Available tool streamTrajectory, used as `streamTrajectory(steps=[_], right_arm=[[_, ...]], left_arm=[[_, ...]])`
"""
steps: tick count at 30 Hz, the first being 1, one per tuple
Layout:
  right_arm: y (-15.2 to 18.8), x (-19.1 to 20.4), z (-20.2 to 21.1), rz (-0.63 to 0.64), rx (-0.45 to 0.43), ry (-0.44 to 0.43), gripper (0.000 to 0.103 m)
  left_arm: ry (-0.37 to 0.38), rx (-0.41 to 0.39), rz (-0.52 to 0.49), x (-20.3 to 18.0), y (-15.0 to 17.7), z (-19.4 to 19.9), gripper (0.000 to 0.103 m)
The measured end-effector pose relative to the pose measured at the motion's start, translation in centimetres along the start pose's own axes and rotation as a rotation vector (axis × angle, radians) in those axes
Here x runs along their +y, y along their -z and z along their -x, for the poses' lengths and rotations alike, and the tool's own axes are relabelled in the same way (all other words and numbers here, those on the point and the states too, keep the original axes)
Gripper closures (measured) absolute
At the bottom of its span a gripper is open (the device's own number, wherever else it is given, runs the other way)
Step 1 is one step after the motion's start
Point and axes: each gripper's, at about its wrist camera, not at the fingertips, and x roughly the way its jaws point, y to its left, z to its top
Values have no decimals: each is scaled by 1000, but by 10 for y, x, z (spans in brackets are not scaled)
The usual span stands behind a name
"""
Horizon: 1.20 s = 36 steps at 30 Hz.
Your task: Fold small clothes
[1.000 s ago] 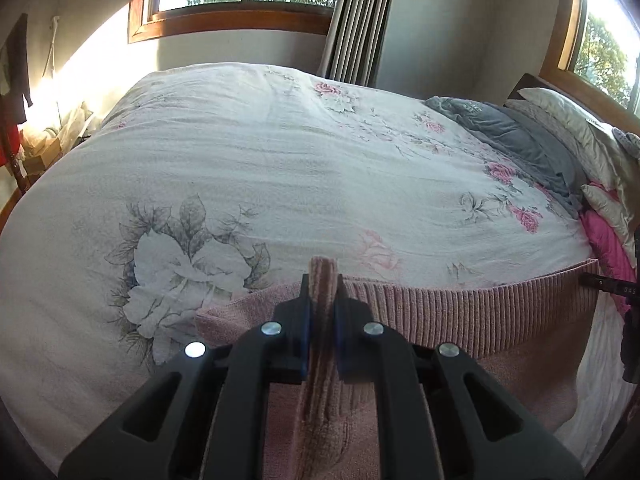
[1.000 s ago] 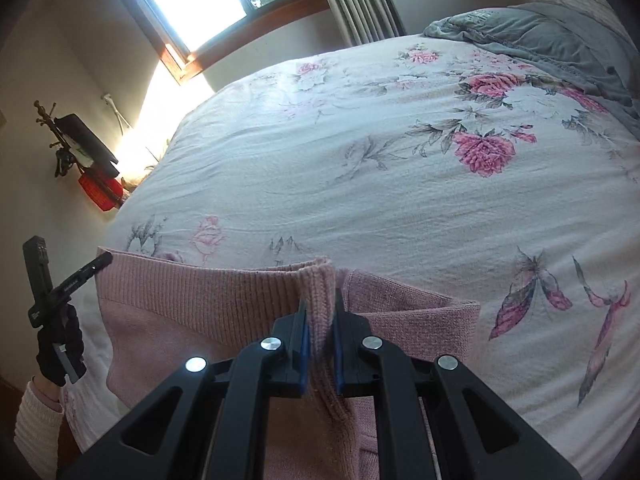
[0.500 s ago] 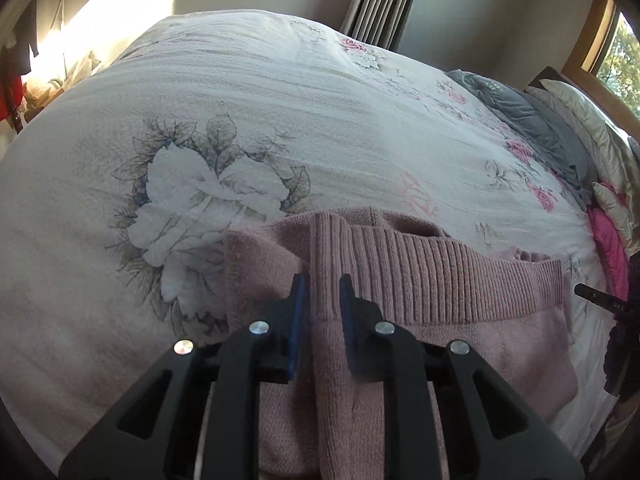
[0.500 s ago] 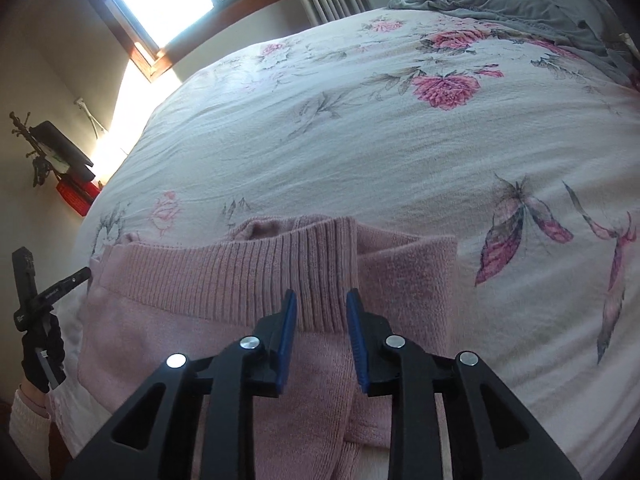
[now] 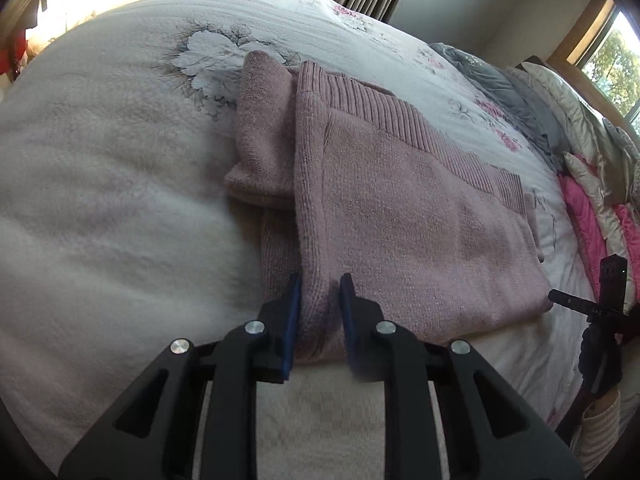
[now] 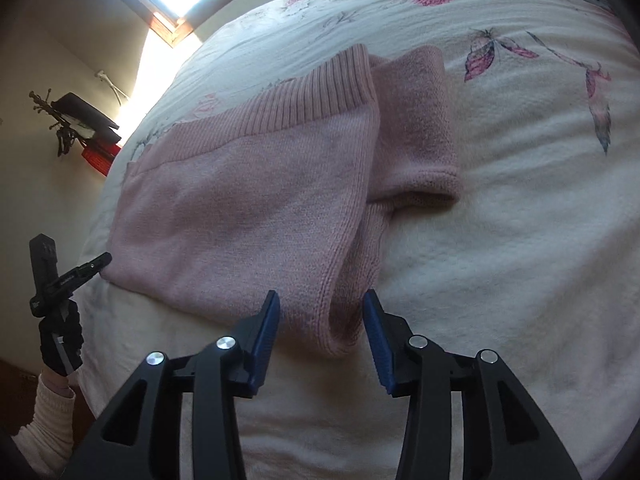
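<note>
A pink knit sweater [image 5: 400, 208] lies folded flat on the floral bed cover [image 5: 100, 180], ribbed hem on the far side, one sleeve [image 5: 264, 128] tucked along its left edge. My left gripper [image 5: 320, 284] is open at the near left corner, with the fold edge lying loose between its fingers. In the right wrist view the sweater [image 6: 248, 200] spreads to the left. There my right gripper [image 6: 322, 296] stands wide open around the near right corner, and the sleeve [image 6: 416, 120] lies beyond it.
Grey bedding [image 5: 500, 80], pale pillows and a pink quilt [image 5: 588, 220] are piled at the bed's right side. A gloved hand with the other gripper [image 6: 60, 276] shows at the left bed edge. White cover [image 6: 520, 220] stretches right of the sweater.
Both grippers carried the ribbed hem forward, laid it down and opened. They have since drawn back to the near fold, and the sweater now lies doubled over.
</note>
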Motion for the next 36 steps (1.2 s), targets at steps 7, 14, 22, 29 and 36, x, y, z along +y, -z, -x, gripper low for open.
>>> streamTrajectory(steps=[7, 14, 22, 29, 36], right_arm=[[2, 8, 1, -10, 9, -21, 94], [9, -4, -2, -36, 45, 26, 95], [15, -18, -16, -72, 45, 9, 95], [12, -13, -4, -71, 33, -4, 82], [-15, -29, 19, -144, -33, -41, 57]], left_arm=[[-1, -3, 26, -3, -4, 5, 96], [-39, 17, 4, 1, 0, 0, 96], [-42, 12, 5, 8, 5, -9, 94], [-81, -10, 41, 5, 4, 5, 82], [-52, -129, -56, -47, -30, 34, 80]])
